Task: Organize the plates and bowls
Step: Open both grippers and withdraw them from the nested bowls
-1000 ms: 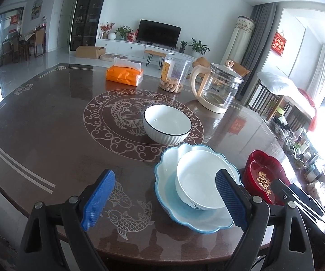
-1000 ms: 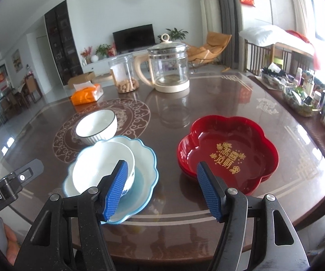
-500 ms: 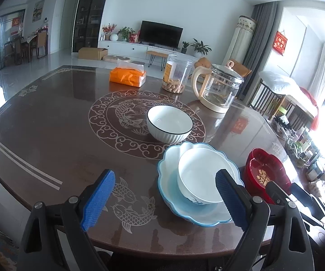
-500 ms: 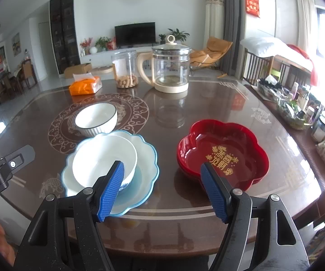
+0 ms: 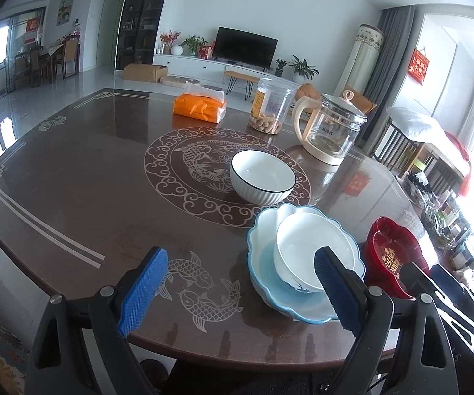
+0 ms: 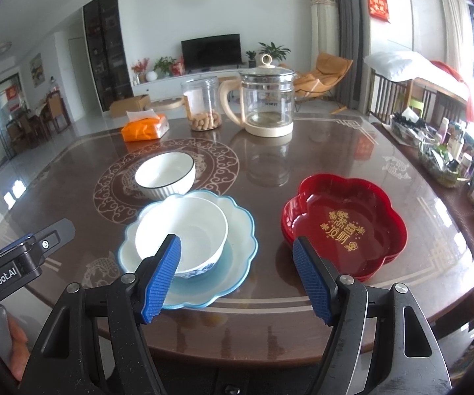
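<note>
A white bowl with blue pattern sits inside a pale blue scalloped plate near the table's front edge. Behind them stands a ribbed white bowl with a dark rim. A red flower-shaped tray lies to the right. My right gripper hangs open above the front edge, between plate and tray, holding nothing. My left gripper is open and empty too, left of the plate; its right finger overlaps the nested bowl in view. The ribbed bowl and red tray also show there.
At the back of the dark round table stand a glass kettle, a clear jar of peanuts and an orange tissue pack. A cluttered side shelf runs along the right. A hand shows at lower left.
The right gripper's jaws have widened a little and it has drawn back slightly from the dishes. The left gripper and all the dishes have kept still.
</note>
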`<state>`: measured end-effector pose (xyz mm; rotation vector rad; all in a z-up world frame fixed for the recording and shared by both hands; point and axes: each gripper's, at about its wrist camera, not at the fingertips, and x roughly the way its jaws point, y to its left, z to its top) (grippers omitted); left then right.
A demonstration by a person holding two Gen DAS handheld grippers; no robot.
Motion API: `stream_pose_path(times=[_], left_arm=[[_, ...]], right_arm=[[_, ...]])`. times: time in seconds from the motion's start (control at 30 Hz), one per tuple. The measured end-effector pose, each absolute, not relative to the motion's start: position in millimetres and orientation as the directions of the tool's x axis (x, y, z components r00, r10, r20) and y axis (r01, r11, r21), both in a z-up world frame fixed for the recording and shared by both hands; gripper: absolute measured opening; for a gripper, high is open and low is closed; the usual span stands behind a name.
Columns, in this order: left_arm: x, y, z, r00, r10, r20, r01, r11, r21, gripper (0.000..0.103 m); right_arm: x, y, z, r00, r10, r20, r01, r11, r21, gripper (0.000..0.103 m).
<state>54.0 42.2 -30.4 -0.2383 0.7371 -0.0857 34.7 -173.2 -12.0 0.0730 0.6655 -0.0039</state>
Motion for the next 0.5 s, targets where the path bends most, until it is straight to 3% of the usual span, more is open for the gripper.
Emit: stream_pose_path(times=[0.23, 0.5], left_arm=[[58, 51, -38, 0.723, -0.15, -0.674, -0.04, 0.965, -0.258, 0.091], [61, 53, -46, 0.713, -0.147, -0.685, -0.046, 0.966, -0.255, 0.091]], right_arm=[[26, -156, -5, 0.832, 0.041, -0.553, -0.046, 0.999, 0.005, 0.074], [21, -167, 6, 0.888, 0.051, -0.457, -0.029, 0.998, 0.056, 0.074]])
